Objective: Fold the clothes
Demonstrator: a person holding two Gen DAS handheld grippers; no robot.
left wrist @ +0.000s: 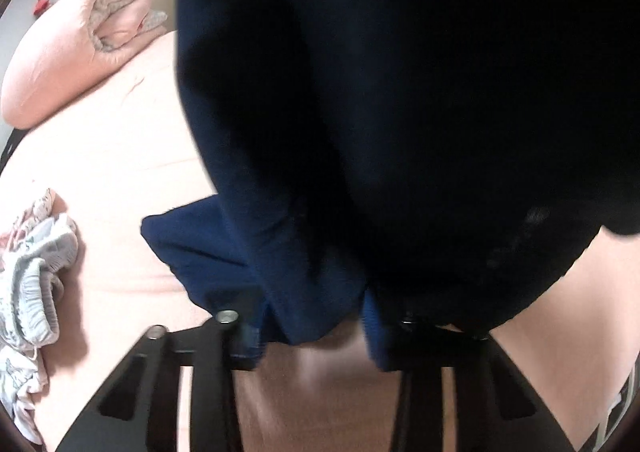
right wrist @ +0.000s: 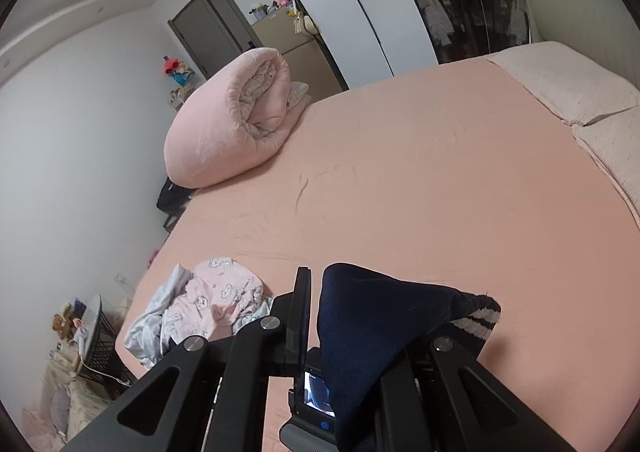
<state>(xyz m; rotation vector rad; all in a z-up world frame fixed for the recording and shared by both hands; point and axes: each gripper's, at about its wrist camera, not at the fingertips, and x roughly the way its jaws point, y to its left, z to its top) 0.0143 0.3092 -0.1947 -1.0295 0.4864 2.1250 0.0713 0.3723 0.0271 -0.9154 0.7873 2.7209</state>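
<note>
A navy garment [left wrist: 400, 112] hangs right over the left wrist camera and fills most of that view. Its folds drape down between and over the fingers of my left gripper [left wrist: 316, 328], whose tips are hidden, so its grip is unclear. In the right wrist view the same navy garment [right wrist: 372, 316], with a white-striped cuff [right wrist: 482, 318], tents over the right finger of my right gripper [right wrist: 360, 308]. The left finger [right wrist: 301, 304] stands bare, with a strip of bed showing beside the cloth. The left gripper's body [right wrist: 314, 396] sits under the garment.
Everything lies on a bed with a pink sheet [right wrist: 420, 180]. A heap of pale printed clothes [right wrist: 208, 304] is at the near left edge. A rolled pink duvet [right wrist: 236, 124] sits at the far left corner, and pillows [right wrist: 592, 108] lie far right.
</note>
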